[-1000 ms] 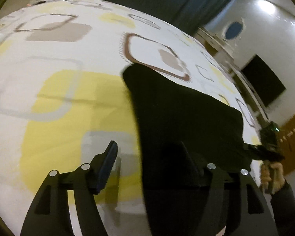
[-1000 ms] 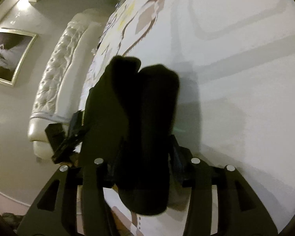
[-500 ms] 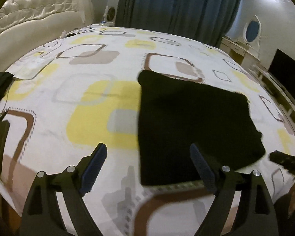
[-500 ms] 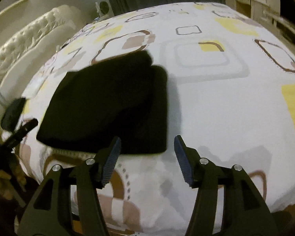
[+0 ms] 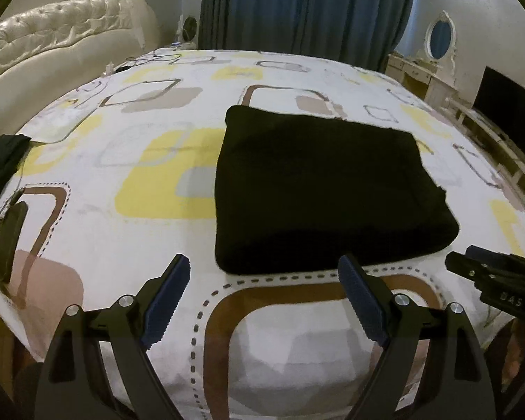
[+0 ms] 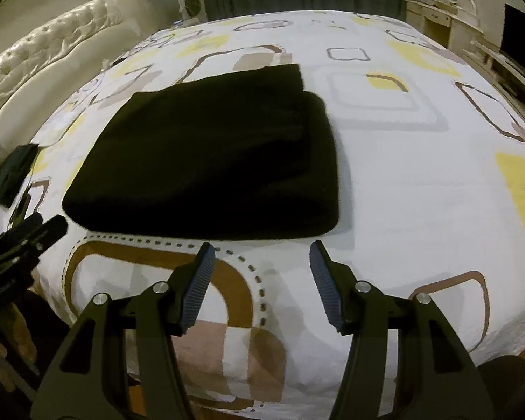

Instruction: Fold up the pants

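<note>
now folded black pants (image 5: pixel 318 189) flat on patterned bedspread (image 5: pixel 122 161), both grippers' jaws spread, empty, off the cloth

The folded pants (image 5: pixel 325 189) lie on the bed (image 5: pixel 129 161), headboard (image 5: pixel 52 45) to their left.

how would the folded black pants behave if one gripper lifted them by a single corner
The folded black pants would probably droop and come unfolded: they look like soft cloth with rounded, sagging edges, in loose layers. They would likely drag rather than slide on the patterned bedspread, which looks soft too. They seem unlikely to roll or break, lying flat.
</note>
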Tool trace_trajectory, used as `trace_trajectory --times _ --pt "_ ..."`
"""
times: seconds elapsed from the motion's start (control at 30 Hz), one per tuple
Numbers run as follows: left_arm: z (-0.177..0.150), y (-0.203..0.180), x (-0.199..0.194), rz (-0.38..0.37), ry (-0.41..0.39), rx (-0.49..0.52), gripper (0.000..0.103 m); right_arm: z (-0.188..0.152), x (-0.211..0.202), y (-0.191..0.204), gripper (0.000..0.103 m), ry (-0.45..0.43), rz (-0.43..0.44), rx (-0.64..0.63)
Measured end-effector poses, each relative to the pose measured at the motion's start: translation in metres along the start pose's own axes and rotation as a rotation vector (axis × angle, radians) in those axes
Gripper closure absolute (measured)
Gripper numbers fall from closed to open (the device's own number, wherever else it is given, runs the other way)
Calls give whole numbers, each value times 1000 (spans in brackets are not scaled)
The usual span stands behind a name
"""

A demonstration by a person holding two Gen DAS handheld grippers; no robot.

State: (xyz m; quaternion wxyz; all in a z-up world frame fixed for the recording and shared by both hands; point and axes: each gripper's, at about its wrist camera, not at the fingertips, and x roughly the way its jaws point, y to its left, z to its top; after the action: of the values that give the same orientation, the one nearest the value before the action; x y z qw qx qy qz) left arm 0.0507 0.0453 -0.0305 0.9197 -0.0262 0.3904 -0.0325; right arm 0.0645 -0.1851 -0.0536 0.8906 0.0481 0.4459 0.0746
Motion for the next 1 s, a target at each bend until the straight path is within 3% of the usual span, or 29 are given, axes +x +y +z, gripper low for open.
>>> trace_trajectory --times 0.53,0.8,1.0 --pt "-5 -5 -7 17 -11 4 17 -5 -1 10 47 26 29 -9" --pt "-3 -14 -12 66 -32 48 17 -4 -3 11 46 25 39 -14" --pt "-3 -10 -6 51 10 11 17 -5 -3 11 46 26 40 -13"
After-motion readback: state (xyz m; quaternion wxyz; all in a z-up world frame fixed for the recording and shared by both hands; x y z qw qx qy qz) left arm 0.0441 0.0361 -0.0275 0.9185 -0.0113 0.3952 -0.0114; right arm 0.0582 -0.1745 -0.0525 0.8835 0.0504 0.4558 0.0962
